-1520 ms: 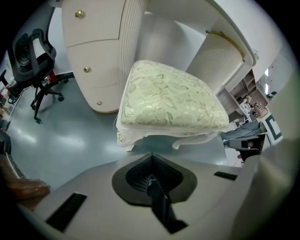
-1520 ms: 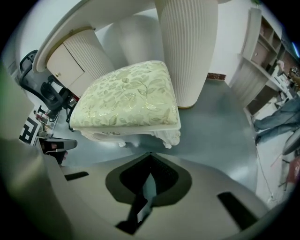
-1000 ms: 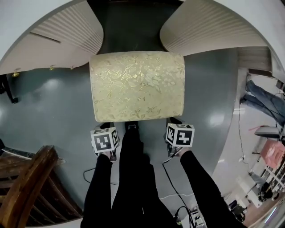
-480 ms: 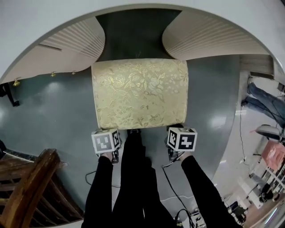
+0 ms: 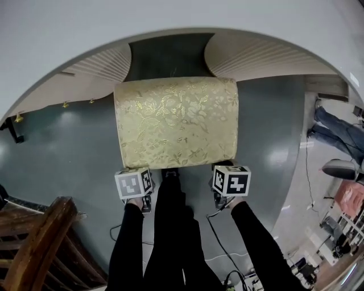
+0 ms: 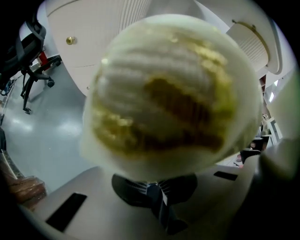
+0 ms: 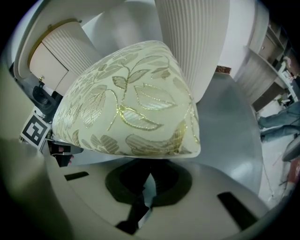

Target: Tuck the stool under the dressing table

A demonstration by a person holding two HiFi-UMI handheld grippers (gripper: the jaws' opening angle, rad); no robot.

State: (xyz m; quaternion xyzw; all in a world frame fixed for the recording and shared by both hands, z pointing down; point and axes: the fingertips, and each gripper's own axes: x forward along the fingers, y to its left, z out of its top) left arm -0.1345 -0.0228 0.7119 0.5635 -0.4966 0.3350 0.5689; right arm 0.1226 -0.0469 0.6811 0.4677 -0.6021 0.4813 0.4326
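Here comes the dressing table, its white top now filling more of the upper frame. The stool sits mid-frame, far edge at the dark kneehole. The left gripper and right gripper press its near edge, jaws pinched together and empty. Most of the tuck looks still to come.

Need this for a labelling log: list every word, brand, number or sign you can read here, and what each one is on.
None: no readable text shows in any view.
On the two white cubes with black square markers: coded black-and-white patterns only, no letters or numbers.
On the cream stool cushion with gold floral brocade: woven pattern only, no tag or label in sight.
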